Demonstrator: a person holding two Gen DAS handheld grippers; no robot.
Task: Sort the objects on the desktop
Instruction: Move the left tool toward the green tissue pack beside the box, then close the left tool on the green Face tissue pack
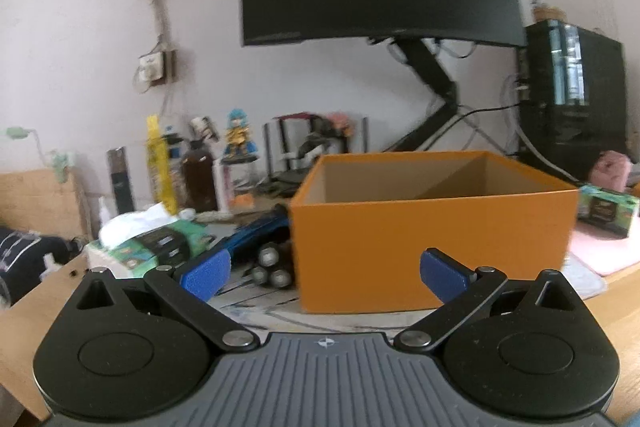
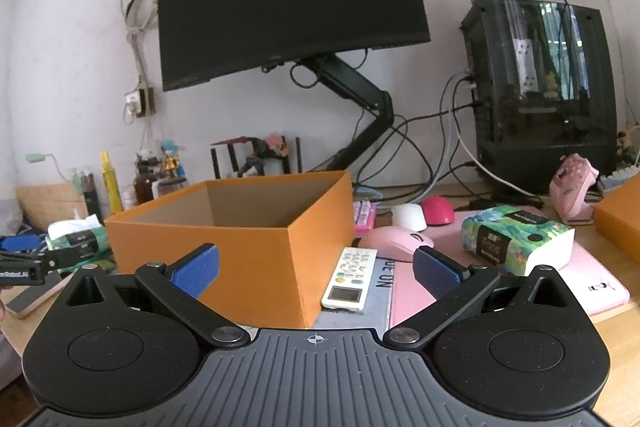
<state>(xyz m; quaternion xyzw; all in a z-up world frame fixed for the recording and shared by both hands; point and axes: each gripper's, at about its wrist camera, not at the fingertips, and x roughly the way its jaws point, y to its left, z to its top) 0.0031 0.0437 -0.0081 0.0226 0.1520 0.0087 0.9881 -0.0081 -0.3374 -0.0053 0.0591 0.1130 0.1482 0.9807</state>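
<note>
Both claws are held spread wide, nothing gripped. Left gripper (image 1: 324, 273) is faced at the near wall of the open orange box (image 1: 432, 239), batteries (image 1: 272, 269) just left of it. Right gripper (image 2: 316, 267) is aimed at the box's near corner; white remote (image 2: 350, 279) lies just right of the box, pink mouse (image 2: 394, 241) beyond, tissue pack (image 2: 516, 241) farther right.

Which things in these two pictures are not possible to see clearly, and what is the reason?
- Floor of the orange box: both views, hidden by its own walls.
- Dark cylinders left of the box: left wrist view, blurred.
- Remote control button labels: right wrist view, too small.
- Second orange box: right wrist view, cut off by the right edge.
</note>
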